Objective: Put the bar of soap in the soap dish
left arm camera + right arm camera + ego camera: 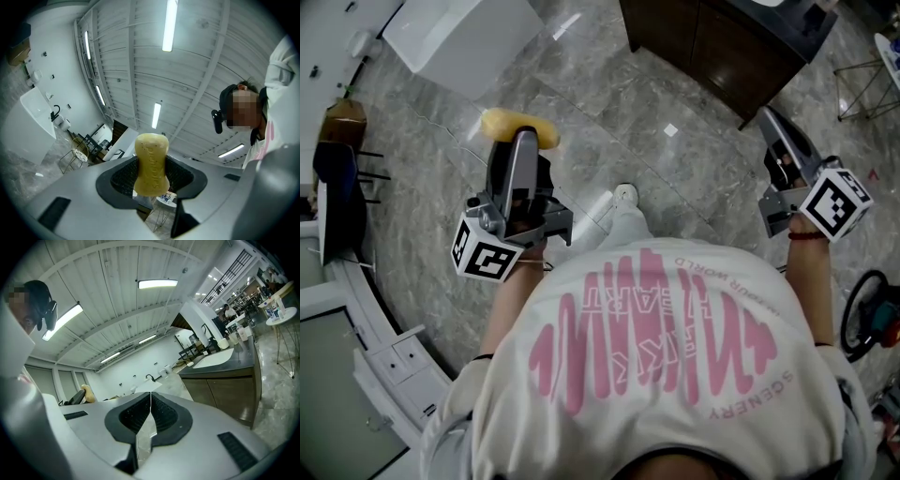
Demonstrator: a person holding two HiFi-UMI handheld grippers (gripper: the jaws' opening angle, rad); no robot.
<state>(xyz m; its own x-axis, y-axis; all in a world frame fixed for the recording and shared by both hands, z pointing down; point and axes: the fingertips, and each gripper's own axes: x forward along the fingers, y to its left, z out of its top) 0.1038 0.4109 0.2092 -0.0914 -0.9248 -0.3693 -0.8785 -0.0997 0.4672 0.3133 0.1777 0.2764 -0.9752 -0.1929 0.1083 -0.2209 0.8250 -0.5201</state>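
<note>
A yellow bar of soap (521, 126) sticks out sideways from the tip of my left gripper (523, 142), which is shut on it and held over the marble floor. In the left gripper view the soap (151, 163) stands upright between the two dark pads, pinched at its waist. My right gripper (772, 124) hangs at the right with nothing in it. In the right gripper view its pads meet along a thin line, so the right gripper (150, 409) is shut. The soap (88, 393) also shows small at the left there. No soap dish is in view.
A dark wooden cabinet (727, 47) with a white sink top (213, 358) stands ahead to the right. A white fixture (459, 37) is at the upper left. A wire chair (78, 151) and a round table (281, 315) stand farther off. The person's shoe (624, 195) is on the floor.
</note>
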